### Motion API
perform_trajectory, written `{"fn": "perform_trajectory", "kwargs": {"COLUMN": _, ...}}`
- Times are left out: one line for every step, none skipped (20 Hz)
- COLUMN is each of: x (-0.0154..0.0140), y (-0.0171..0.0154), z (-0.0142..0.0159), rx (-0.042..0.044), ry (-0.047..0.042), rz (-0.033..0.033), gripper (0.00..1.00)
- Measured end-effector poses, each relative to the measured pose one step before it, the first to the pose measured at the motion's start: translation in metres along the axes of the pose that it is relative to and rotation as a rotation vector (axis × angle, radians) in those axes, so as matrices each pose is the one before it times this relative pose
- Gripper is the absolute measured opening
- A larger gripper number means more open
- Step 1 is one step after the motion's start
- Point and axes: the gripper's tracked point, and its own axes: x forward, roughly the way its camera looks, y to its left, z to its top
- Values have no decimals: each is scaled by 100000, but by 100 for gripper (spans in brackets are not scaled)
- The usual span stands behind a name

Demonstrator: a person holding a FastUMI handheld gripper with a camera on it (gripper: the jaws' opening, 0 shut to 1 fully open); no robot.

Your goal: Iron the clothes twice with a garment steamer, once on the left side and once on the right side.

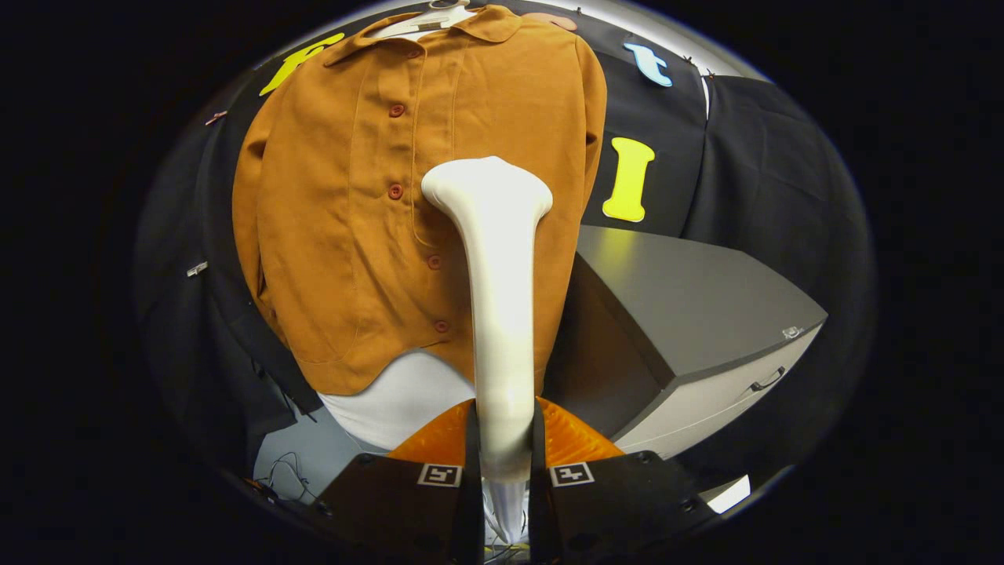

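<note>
— Inspector A: We begin at the gripper (504, 439). Both fingers (408, 502) press on the handle of the white garment steamer (498, 314), one on each side, so we record it as clenched on the steamer.

— Inspector B: Agreed. We note the handle rises upright from between the fingers, and its flared head sits against the front of the orange shirt (353, 235), just beside the button row, on the panel toward the grey cabinet (690, 314).

— Inspector A: We find the shirt buttoned and hung on a white hanger (427, 17), in front of the black cloth wall. A white surface (400, 396) shows below the hem; we cannot tell what it is.

— Inspector B: We log the cabinet beside the shirt, with a drawer handle (767, 380) on its front face. Some cables (286, 471) lie on the floor beneath the shirt.
</note>
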Motion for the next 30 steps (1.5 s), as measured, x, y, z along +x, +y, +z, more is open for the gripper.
{"fn": "perform_trajectory", "kwargs": {"x": -332, "y": -31, "z": -47, "rx": 381, "ry": -397, "rz": 212, "gripper": 26}}
{"fn": "perform_trajectory", "kwargs": {"x": -414, "y": 70, "z": 69, "rx": 565, "ry": -663, "rz": 357, "gripper": 26}}
{"fn": "perform_trajectory", "kwargs": {"x": -431, "y": -27, "z": 187, "rx": 697, "ry": -856, "rz": 558, "gripper": 26}}
{"fn": "perform_trajectory", "kwargs": {"x": -525, "y": 93, "z": 325, "rx": 735, "ry": -1274, "rz": 503, "gripper": 26}}
{"fn": "perform_trajectory", "kwargs": {"x": -526, "y": 38, "z": 445, "rx": 513, "ry": -1520, "rz": 262, "gripper": 26}}
{"fn": "perform_trajectory", "kwargs": {"x": -633, "y": -75, "z": 561, "rx": 629, "ry": -1685, "rz": 165, "gripper": 26}}
{"fn": "perform_trajectory", "kwargs": {"x": -546, "y": -94, "z": 682, "rx": 827, "ry": -1986, "rz": -98, "gripper": 26}}
{"fn": "perform_trajectory", "kwargs": {"x": -637, "y": -134, "z": 845, "rx": 712, "ry": -2160, "rz": -324, "gripper": 26}}
{"fn": "perform_trajectory", "kwargs": {"x": -680, "y": -174, "z": 993, "rx": 1049, "ry": -2599, "rz": -408, "gripper": 26}}
{"fn": "perform_trajectory", "kwargs": {"x": -640, "y": -127, "z": 1084, "rx": 1083, "ry": -2883, "rz": -457, "gripper": 26}}
{"fn": "perform_trajectory", "kwargs": {"x": -634, "y": -186, "z": 1332, "rx": 900, "ry": -3032, "rz": -461, "gripper": 26}}
{"fn": "perform_trajectory", "kwargs": {"x": -654, "y": -123, "z": 1378, "rx": 672, "ry": -3086, "rz": -446, "gripper": 26}}
{"fn": "perform_trajectory", "kwargs": {"x": -606, "y": -165, "z": 1497, "rx": 595, "ry": -3069, "rz": -496, "gripper": 26}}
{"fn": "perform_trajectory", "kwargs": {"x": -570, "y": -78, "z": 1569, "rx": 541, "ry": -3082, "rz": -461, "gripper": 26}}
{"fn": "perform_trajectory", "kwargs": {"x": -503, "y": -27, "z": 1651, "rx": 377, "ry": -3328, "rz": -486, "gripper": 26}}
{"fn": "perform_trajectory", "kwargs": {"x": -527, "y": 97, "z": 1591, "rx": -2, "ry": -3003, "rz": -436, "gripper": 26}}
{"fn": "perform_trajectory", "kwargs": {"x": -426, "y": 154, "z": 1580, "rx": -76, "ry": -2911, "rz": -344, "gripper": 26}}
{"fn": "perform_trajectory", "kwargs": {"x": -298, "y": 203, "z": 1505, "rx": -71, "ry": -2702, "rz": -175, "gripper": 25}}
{"fn": "perform_trajectory", "kwargs": {"x": -297, "y": 356, "z": 1356, "rx": 114, "ry": -2376, "rz": 144, "gripper": 26}}
{"fn": "perform_trajectory", "kwargs": {"x": -276, "y": 573, "z": 1266, "rx": 313, "ry": -2516, "rz": 374, "gripper": 25}}
{"fn": "perform_trajectory", "kwargs": {"x": -217, "y": 629, "z": 1138, "rx": -273, "ry": -1852, "rz": 412, "gripper": 25}}
{"fn": "perform_trajectory", "kwargs": {"x": -168, "y": 701, "z": 1109, "rx": -113, "ry": -1943, "rz": 655, "gripper": 25}}
{"fn": "perform_trajectory", "kwargs": {"x": -129, "y": 814, "z": 949, "rx": -231, "ry": -1717, "rz": 932, "gripper": 25}}
{"fn": "perform_trajectory", "kwargs": {"x": -165, "y": 984, "z": 831, "rx": -568, "ry": -1778, "rz": 982, "gripper": 25}}
{"fn": "perform_trajectory", "kwargs": {"x": -50, "y": 906, "z": 736, "rx": -1122, "ry": -1431, "rz": 819, "gripper": 25}}
{"fn": "perform_trajectory", "kwargs": {"x": 83, "y": 935, "z": 524, "rx": -999, "ry": -1290, "rz": 1180, "gripper": 25}}
{"fn": "perform_trajectory", "kwargs": {"x": -21, "y": 1205, "z": 330, "rx": -665, "ry": -643, "rz": 1342, "gripper": 25}}
{"fn": "perform_trajectory", "kwargs": {"x": -10, "y": 1095, "z": 181, "rx": -574, "ry": -546, "rz": 1338, "gripper": 25}}
{"fn": "perform_trajectory", "kwargs": {"x": 16, "y": 1169, "z": 208, "rx": -724, "ry": -493, "rz": 1282, "gripper": 25}}
{"fn": "perform_trajectory", "kwargs": {"x": 81, "y": 1120, "z": 243, "rx": -779, "ry": -415, "rz": 1119, "gripper": 25}}
